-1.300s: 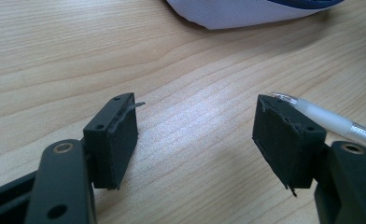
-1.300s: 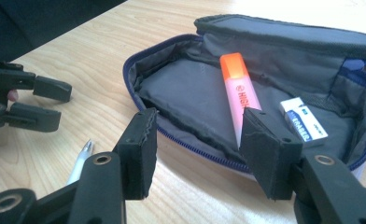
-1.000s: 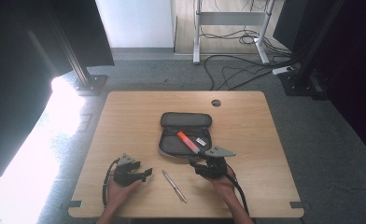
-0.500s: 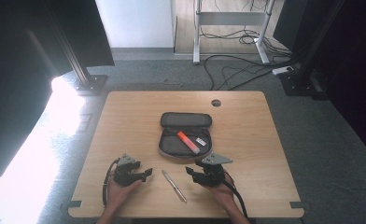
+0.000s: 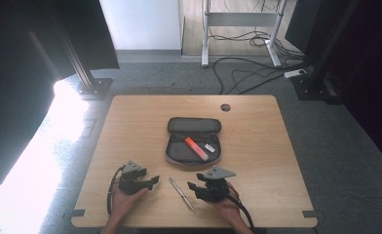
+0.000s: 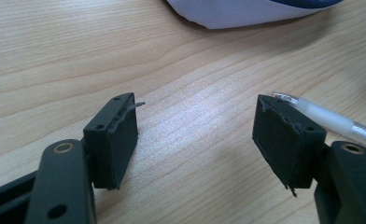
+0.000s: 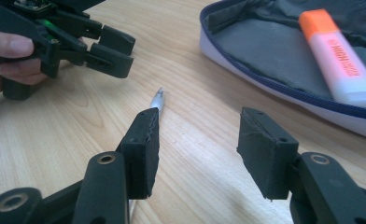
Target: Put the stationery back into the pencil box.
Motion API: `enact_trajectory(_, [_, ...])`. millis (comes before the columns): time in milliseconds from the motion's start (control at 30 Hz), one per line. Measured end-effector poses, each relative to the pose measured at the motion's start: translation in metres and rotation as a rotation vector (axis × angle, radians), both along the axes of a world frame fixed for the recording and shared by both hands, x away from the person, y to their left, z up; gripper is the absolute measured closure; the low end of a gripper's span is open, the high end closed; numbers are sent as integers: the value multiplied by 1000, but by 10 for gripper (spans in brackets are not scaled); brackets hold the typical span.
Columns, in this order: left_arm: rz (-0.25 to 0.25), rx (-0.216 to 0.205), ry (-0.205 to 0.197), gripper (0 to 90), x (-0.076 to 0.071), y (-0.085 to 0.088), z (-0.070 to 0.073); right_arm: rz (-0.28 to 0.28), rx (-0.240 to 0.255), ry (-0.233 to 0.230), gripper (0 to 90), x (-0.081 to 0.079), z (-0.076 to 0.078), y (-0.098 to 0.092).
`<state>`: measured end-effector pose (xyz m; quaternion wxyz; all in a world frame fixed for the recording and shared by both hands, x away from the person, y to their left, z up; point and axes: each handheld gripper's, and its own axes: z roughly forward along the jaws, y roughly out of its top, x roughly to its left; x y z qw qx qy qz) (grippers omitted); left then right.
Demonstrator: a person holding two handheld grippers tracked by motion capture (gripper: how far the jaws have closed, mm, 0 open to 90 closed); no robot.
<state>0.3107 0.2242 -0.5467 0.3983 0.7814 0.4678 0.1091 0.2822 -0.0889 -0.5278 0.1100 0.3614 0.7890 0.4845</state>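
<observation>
Table (image 5: pixel 257 122) work now centres on the pen (image 5: pixel 181 193): your right gripper (image 5: pixel 197 187) has slid left from beside the pencil case (image 5: pixel 194 146) towards it. Both grippers' jaws stand apart and empty; left gripper (image 5: pixel 152 180) waits opposite.

The right claw (image 7: pixel 197 149) stands open over the table (image 7: pixel 78 121), a pen (image 7: pixel 157 100) behind one jaw.

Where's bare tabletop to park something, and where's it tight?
Free: the table left of the pencil case, the right side between the case and the table edge, and the far strip around the round hole. Crowded: the near middle, where the pen lies between the left gripper and right gripper, just below the case.
</observation>
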Motion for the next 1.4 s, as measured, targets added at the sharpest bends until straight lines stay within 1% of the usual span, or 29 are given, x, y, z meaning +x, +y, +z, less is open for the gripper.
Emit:
enact_trajectory(667, [-1,0,1,313,0,0,0,51,-25,17,490,-9,-9,21])
enact_trajectory(1033, [0,0,-1,312,0,0,0,73,-57,43,505,-13,-16,35])
enact_trajectory(1267, [-2,2,0,312,0,0,0,75,-86,46,519,-13,-19,44])
enact_trajectory(1400, [-2,3,-1,312,0,-1,0,88,-107,45,532,-14,-20,50])
